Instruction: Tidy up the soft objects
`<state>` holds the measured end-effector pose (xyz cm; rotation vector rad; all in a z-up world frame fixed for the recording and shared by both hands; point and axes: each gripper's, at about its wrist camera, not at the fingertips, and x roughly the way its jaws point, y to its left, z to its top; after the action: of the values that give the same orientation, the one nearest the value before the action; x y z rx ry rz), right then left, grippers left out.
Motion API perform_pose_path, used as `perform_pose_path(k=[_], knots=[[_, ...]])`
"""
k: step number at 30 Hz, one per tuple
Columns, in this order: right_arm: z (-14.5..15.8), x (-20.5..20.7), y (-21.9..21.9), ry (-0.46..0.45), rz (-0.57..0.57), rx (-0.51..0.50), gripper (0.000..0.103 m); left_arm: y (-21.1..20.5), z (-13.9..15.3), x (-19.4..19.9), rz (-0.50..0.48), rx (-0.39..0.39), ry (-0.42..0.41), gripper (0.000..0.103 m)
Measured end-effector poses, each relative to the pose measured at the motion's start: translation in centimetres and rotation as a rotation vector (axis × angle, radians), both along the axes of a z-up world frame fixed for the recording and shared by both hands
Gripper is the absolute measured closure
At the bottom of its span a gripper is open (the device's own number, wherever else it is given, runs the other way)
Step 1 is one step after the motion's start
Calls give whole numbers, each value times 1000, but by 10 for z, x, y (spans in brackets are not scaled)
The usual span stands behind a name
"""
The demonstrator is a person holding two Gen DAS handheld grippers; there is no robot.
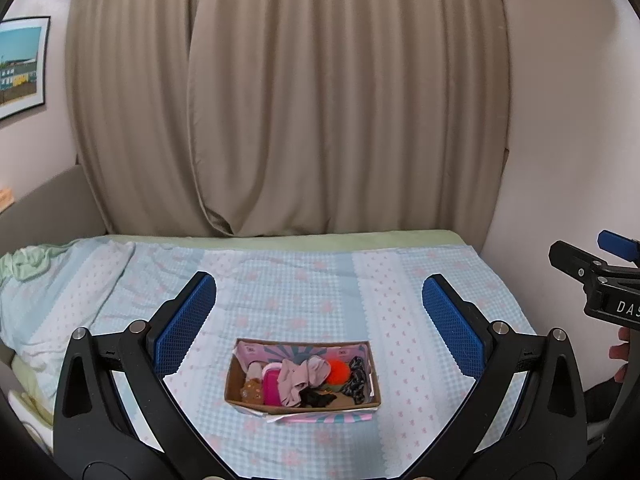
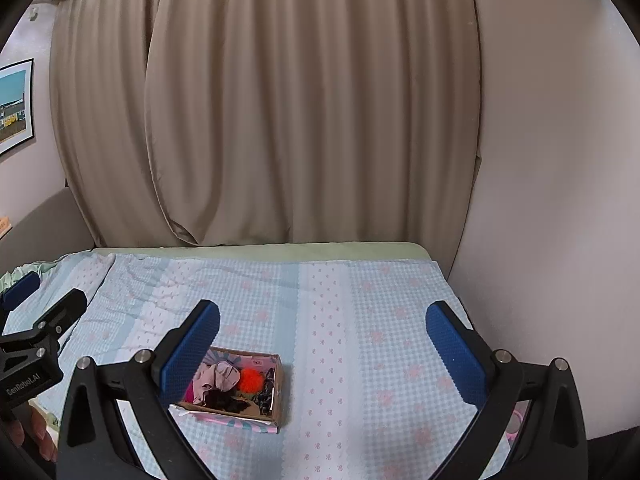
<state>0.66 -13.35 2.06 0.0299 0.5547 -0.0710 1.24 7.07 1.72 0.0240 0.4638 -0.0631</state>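
Left gripper [image 1: 319, 312] spread wide, nothing btwn pads, held above bedspread [image 1: 400, 280]; right gripper [image 2: 322, 338] likewise wide apart, empty; cardboard box [image 1: 303, 376] on bedspread w/ pinkish cloth [image 1: 302, 376], orange pom-pom [image 1: 339, 372], dark scrunchie [image 1: 357, 380] inside, touching neither gripper.

a shallow open cardboard box [image 1: 303, 402] with pink-and-teal printed flaps sits flat, centred between the left jaws and just inside the right pair's left jaw. it holds a crumpled mauve cloth [image 1: 303, 376], fuzzy orange pom-pom [image 1: 339, 372], pink case [image 1: 272, 389], black fabric [image 1: 318, 399] and dark patterned scrunchie [image 1: 357, 380].
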Motion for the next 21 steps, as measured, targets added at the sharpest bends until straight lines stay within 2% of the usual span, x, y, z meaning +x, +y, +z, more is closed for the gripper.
perform_pose_path(k=[21], knots=[[0, 3, 3, -9, 7, -4, 0, 2, 2, -2, -3, 2, -11, 0]])
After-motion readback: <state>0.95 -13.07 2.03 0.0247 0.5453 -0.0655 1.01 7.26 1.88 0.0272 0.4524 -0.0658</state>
